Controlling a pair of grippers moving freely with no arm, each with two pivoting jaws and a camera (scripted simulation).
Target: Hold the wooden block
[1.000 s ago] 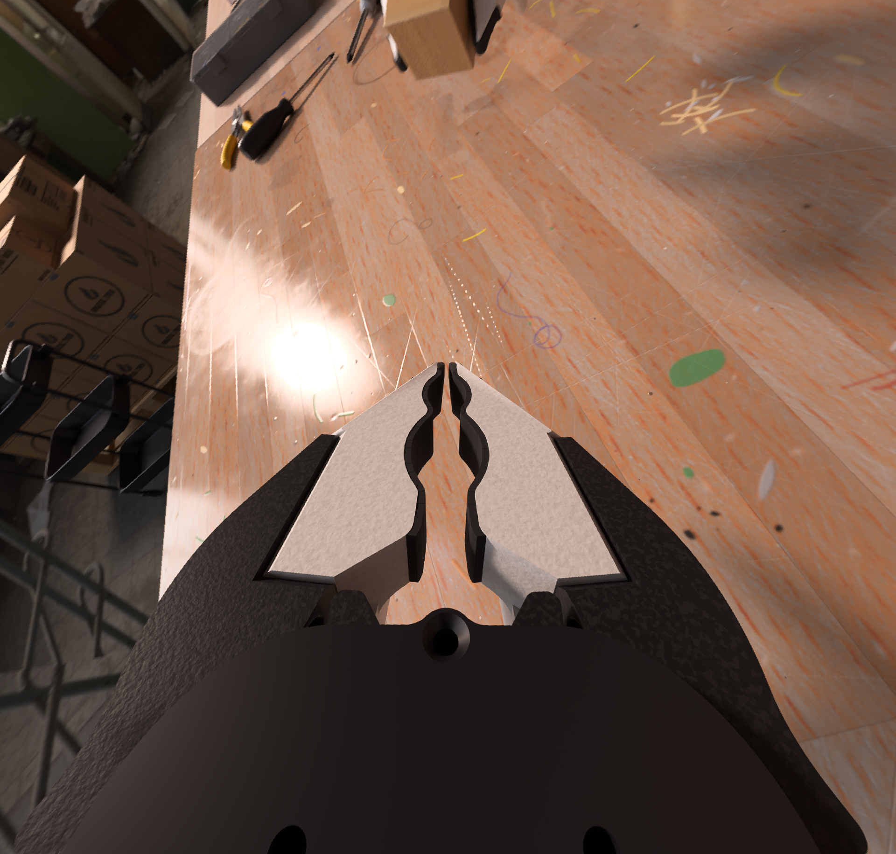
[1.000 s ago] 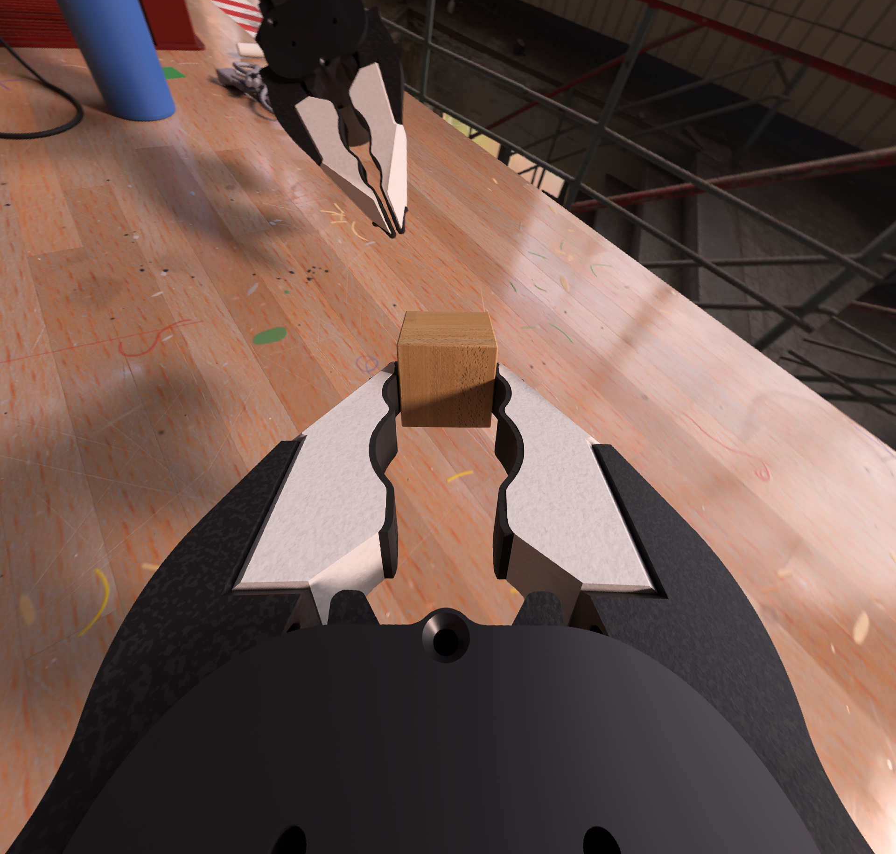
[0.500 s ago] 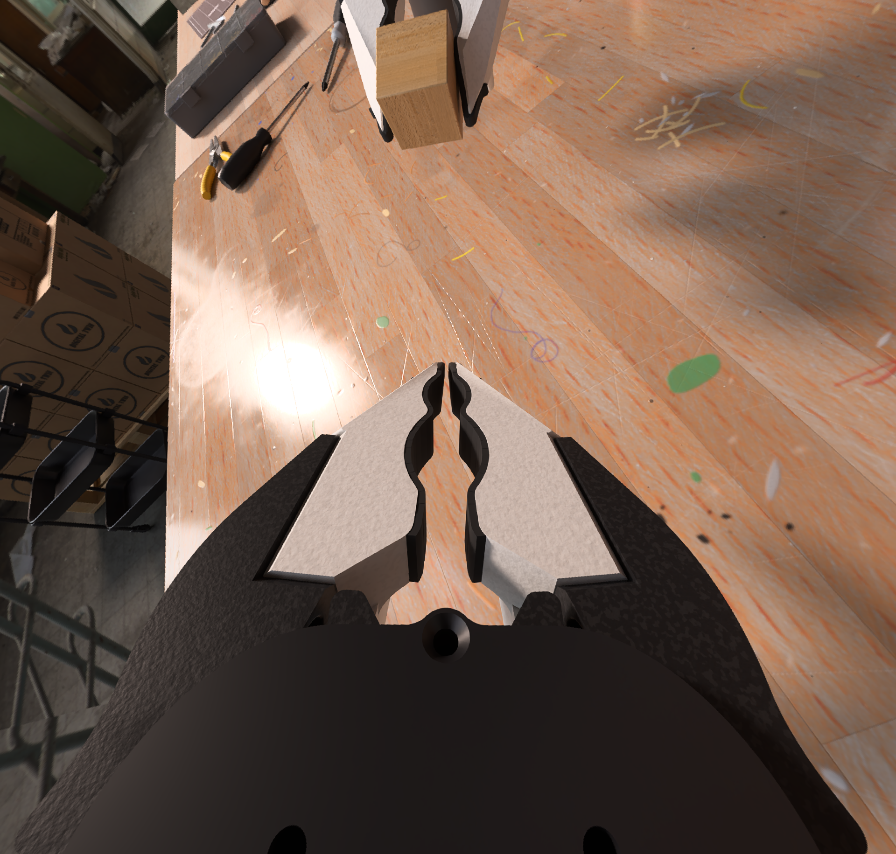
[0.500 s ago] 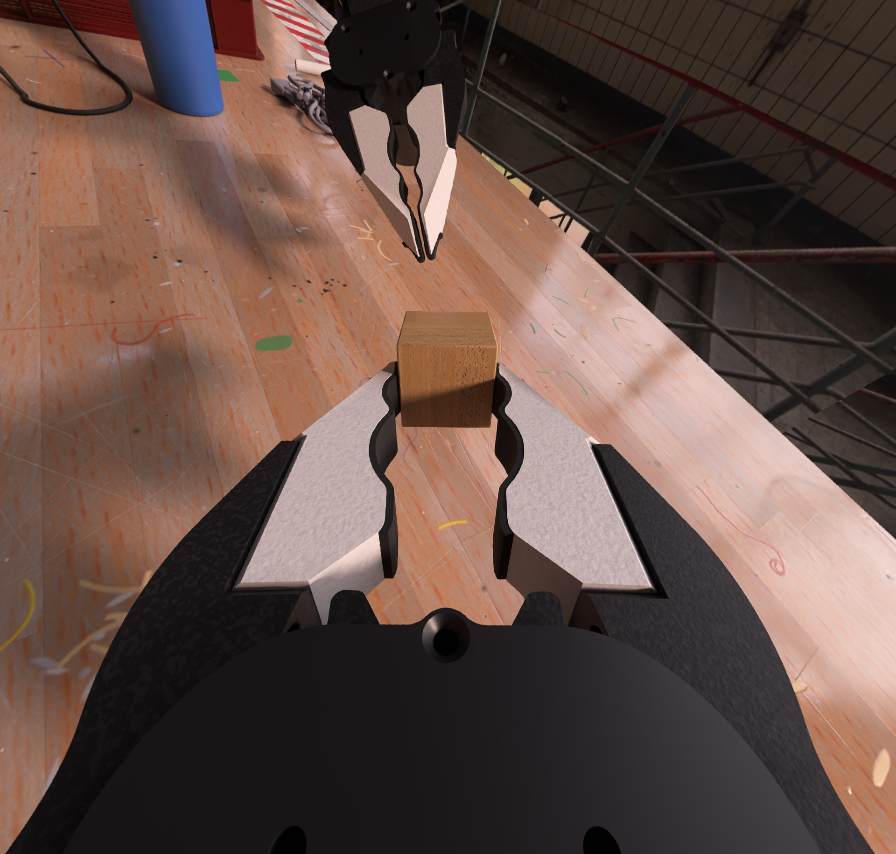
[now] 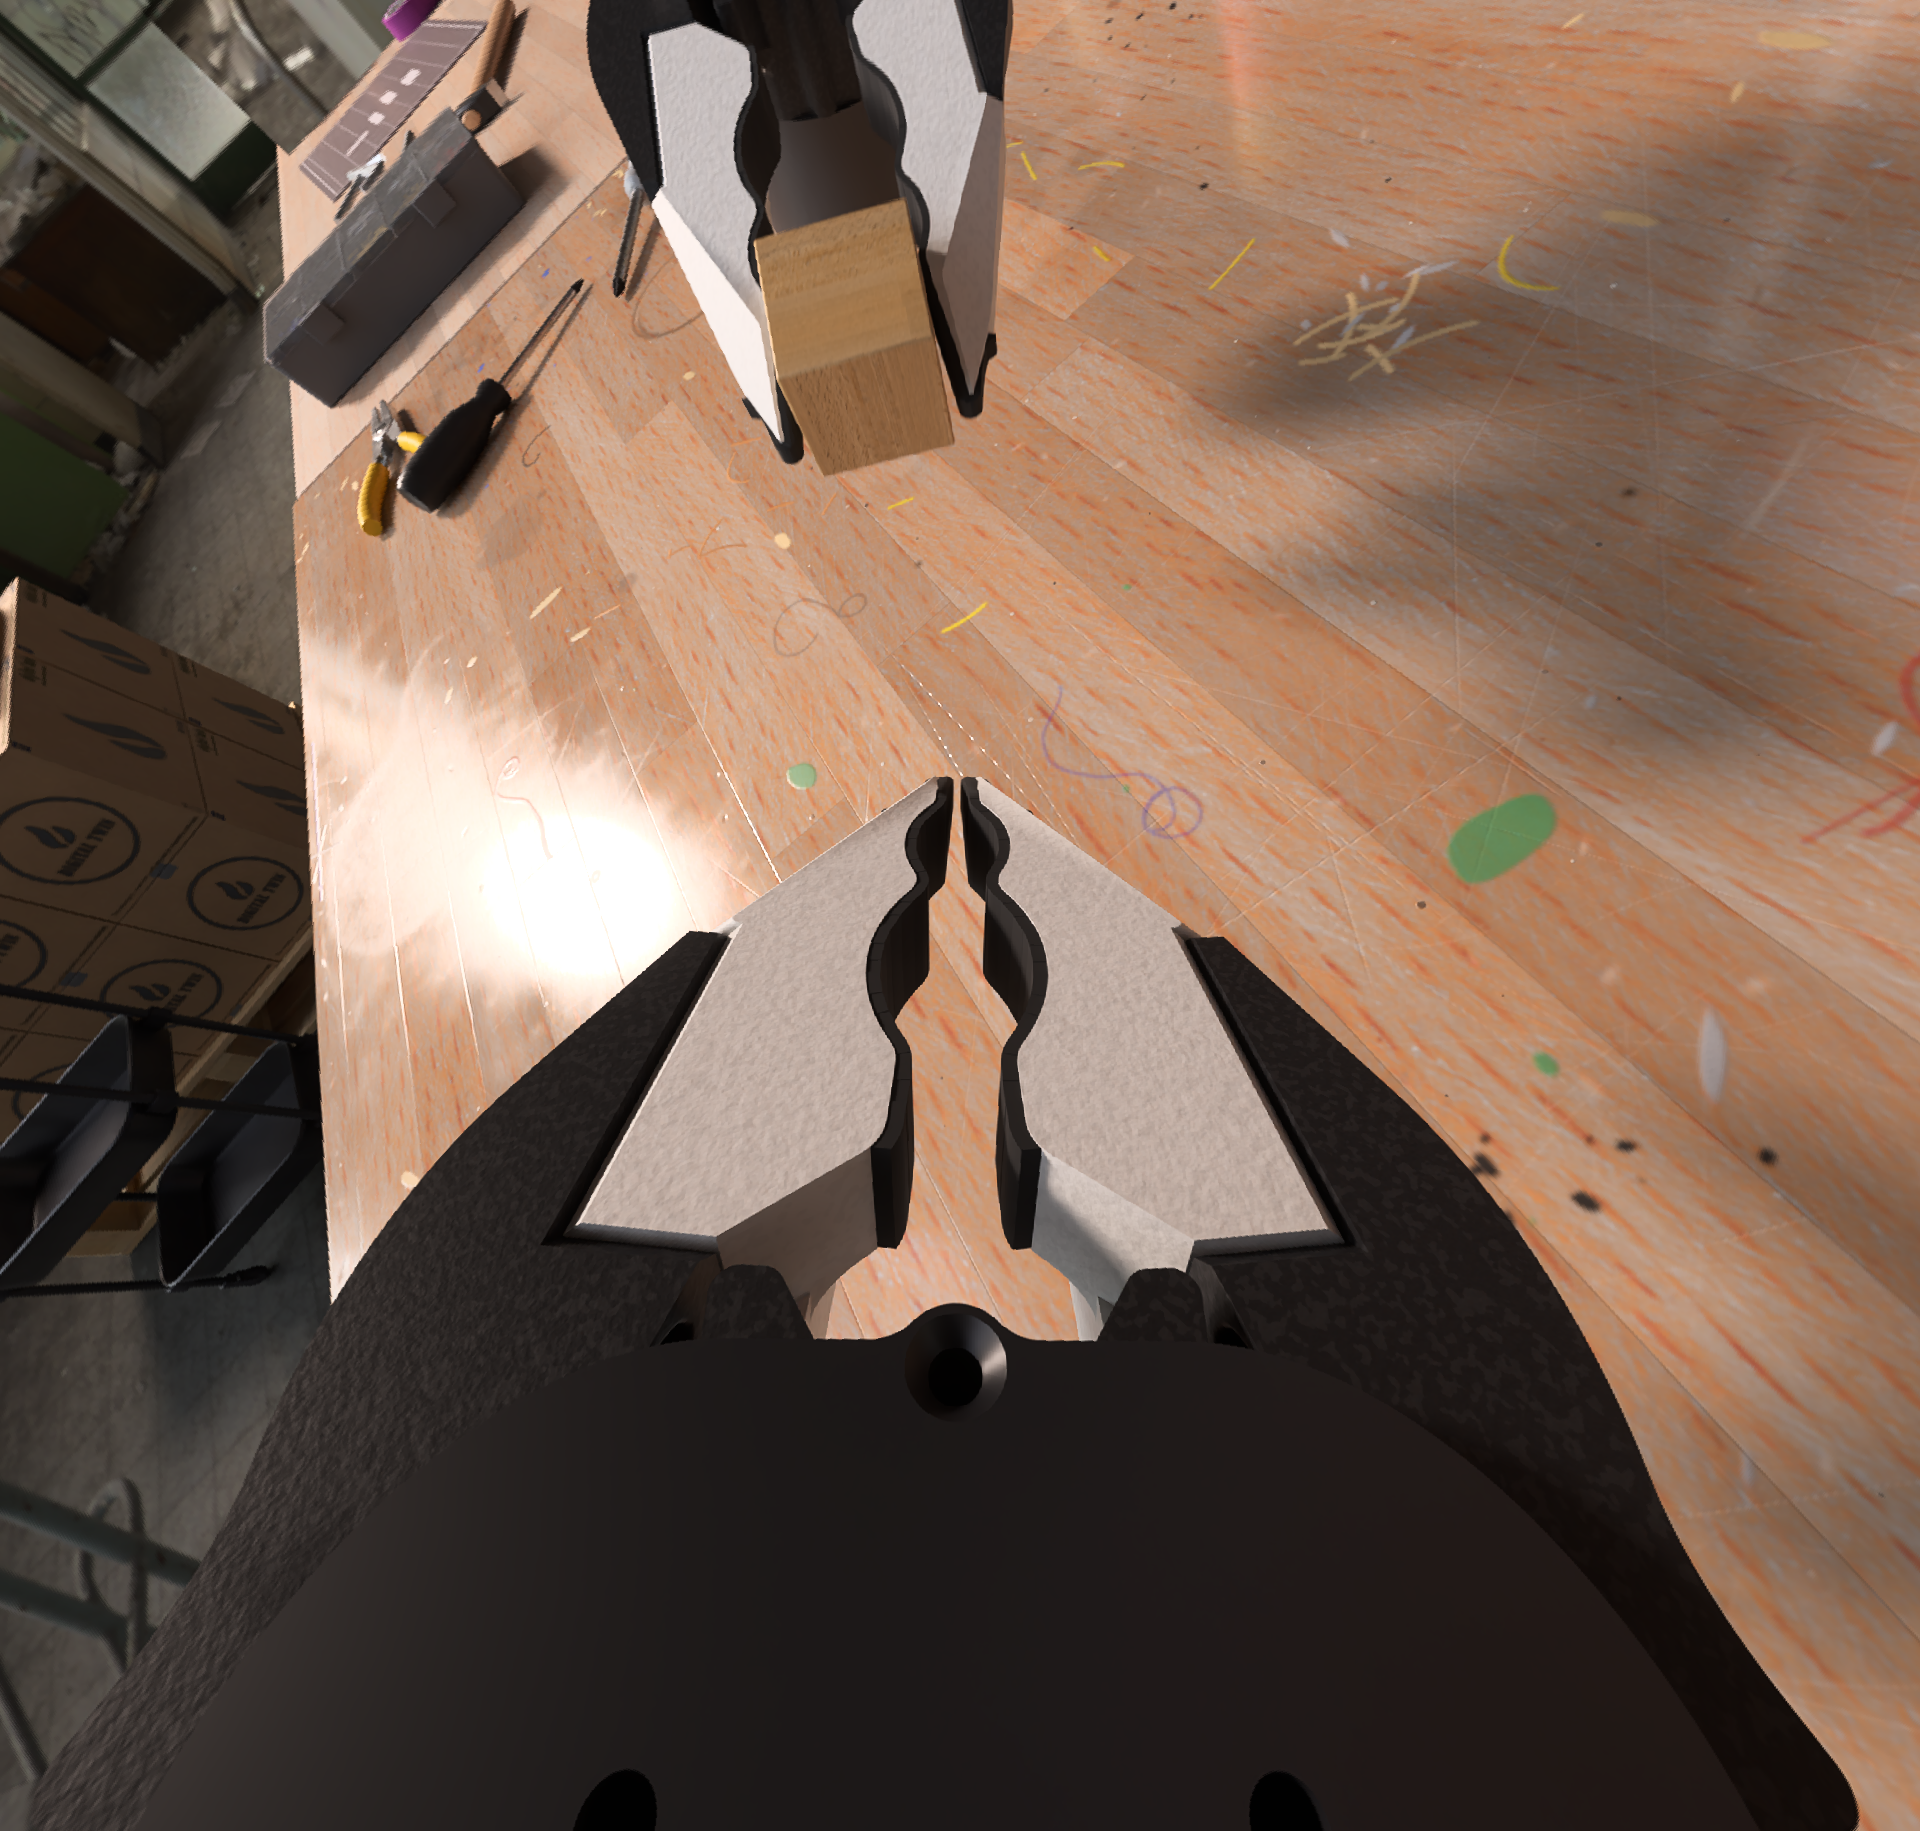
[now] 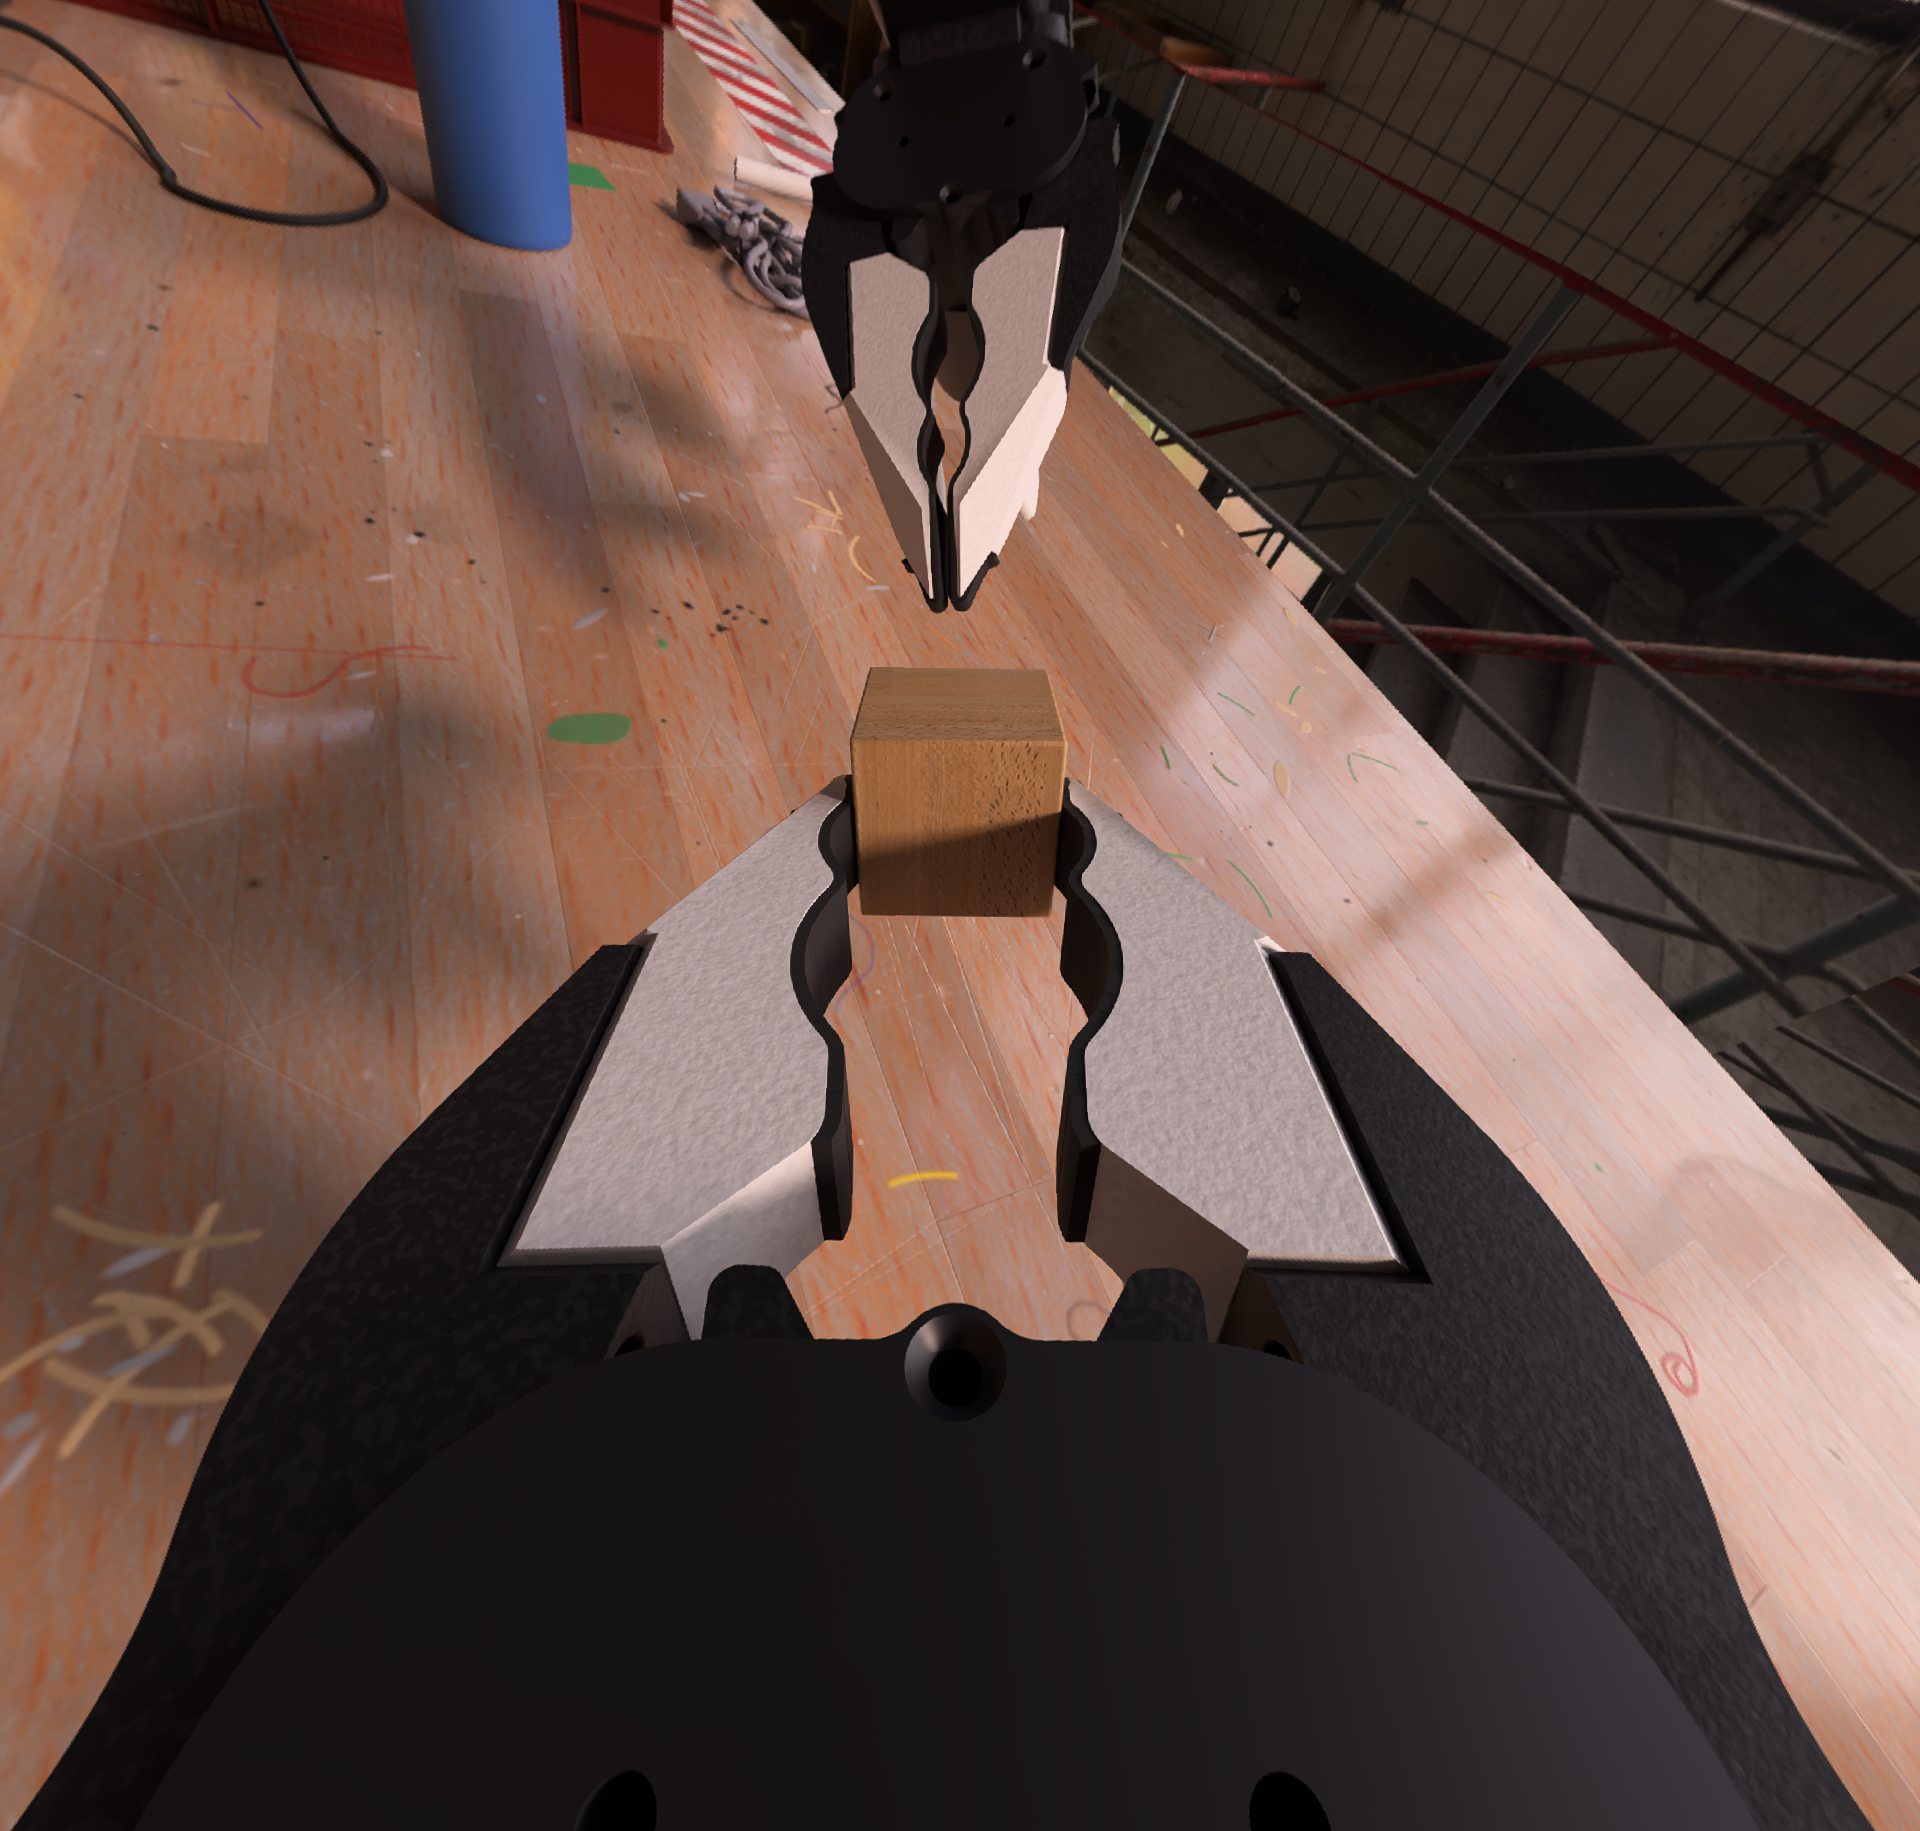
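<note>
A light wooden block (image 6: pixel 958 805) sits clamped between the tips of my right gripper (image 6: pixel 958 815), held above the wooden workbench (image 6: pixel 312 846). In the left wrist view the same block (image 5: pixel 854 342) shows in the right gripper (image 5: pixel 878 410) straight ahead, pointing towards me. My left gripper (image 5: pixel 956 789) is shut and empty, its tips almost touching, above the bench. In the right wrist view the left gripper (image 6: pixel 948 592) hangs just beyond the block, tips pointing down at it with a small gap between them.
A black-handled screwdriver (image 5: pixel 468 431), yellow pliers (image 5: pixel 376 477) and a grey case (image 5: pixel 395 243) lie at the bench's far left. A blue column (image 6: pixel 483 67), red crate (image 6: pixel 613 36) and black cable (image 6: pixel 260 192) stand beyond. The bench edge (image 6: pixel 1455 950) drops off to the right.
The two grippers have drawn closer, facing each other. The right gripper with the block now looms larger in the left view, and the left gripper's tips are now just beyond the block.
</note>
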